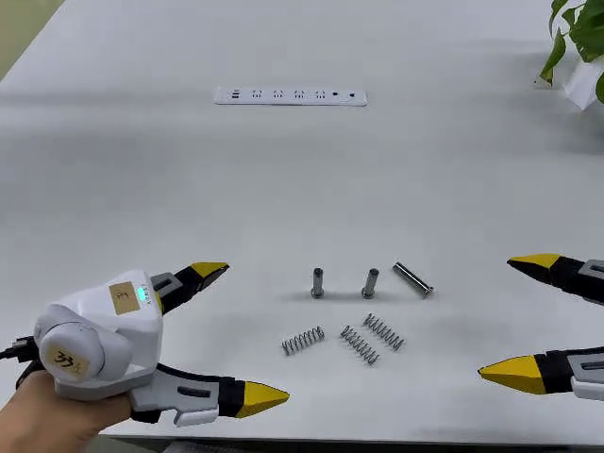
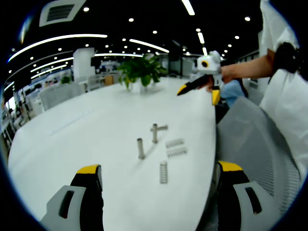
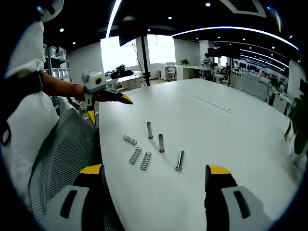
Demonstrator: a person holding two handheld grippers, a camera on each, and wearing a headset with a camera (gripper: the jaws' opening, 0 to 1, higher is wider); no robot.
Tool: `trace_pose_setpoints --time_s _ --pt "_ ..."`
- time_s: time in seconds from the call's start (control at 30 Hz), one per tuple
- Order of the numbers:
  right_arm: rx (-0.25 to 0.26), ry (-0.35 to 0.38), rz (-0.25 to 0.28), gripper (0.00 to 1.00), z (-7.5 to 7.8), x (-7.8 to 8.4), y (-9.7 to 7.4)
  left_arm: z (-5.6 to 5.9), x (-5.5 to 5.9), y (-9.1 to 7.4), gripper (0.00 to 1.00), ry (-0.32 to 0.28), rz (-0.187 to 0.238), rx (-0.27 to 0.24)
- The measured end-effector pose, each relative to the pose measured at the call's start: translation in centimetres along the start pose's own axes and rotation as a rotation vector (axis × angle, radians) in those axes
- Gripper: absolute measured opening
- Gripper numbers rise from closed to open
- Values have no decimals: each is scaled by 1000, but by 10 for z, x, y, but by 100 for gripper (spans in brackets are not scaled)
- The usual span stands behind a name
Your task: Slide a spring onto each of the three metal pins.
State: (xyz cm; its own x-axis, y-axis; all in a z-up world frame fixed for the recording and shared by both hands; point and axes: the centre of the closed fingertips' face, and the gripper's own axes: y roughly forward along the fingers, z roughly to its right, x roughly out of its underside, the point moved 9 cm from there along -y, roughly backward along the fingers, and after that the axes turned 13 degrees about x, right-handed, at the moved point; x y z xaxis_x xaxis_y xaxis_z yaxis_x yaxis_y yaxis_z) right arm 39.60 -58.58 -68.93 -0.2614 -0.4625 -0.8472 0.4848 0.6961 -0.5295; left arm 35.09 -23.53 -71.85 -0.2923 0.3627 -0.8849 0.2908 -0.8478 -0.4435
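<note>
Two metal pins stand upright on the white table, one at left (image 1: 318, 282) and one beside it (image 1: 370, 283). A third pin (image 1: 412, 278) lies on its side to their right. Three springs lie in front of them: left (image 1: 303, 341), middle (image 1: 359, 344), right (image 1: 383, 331). My left gripper (image 1: 235, 332) is open at the table's front left, well apart from the parts. My right gripper (image 1: 519, 319) is open at the front right. From the left gripper view the pins (image 2: 140, 148) and springs (image 2: 163, 172) lie ahead between the jaws; from the right gripper view the pins (image 3: 149, 130) and springs (image 3: 136, 155) too.
A white power strip (image 1: 290, 96) lies flat farther back on the table. A potted plant (image 1: 578, 38) stands at the back right corner. The table's front edge (image 1: 377, 440) runs close below the grippers. A mesh chair (image 3: 57, 163) sits beside the table.
</note>
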Motion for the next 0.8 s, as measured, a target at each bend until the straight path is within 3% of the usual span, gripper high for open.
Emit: trace_pose_setpoints --time_s 0.8 --pt "-15 -47 -32 79 15 -29 30 -8 1 1 100 -8 12 15"
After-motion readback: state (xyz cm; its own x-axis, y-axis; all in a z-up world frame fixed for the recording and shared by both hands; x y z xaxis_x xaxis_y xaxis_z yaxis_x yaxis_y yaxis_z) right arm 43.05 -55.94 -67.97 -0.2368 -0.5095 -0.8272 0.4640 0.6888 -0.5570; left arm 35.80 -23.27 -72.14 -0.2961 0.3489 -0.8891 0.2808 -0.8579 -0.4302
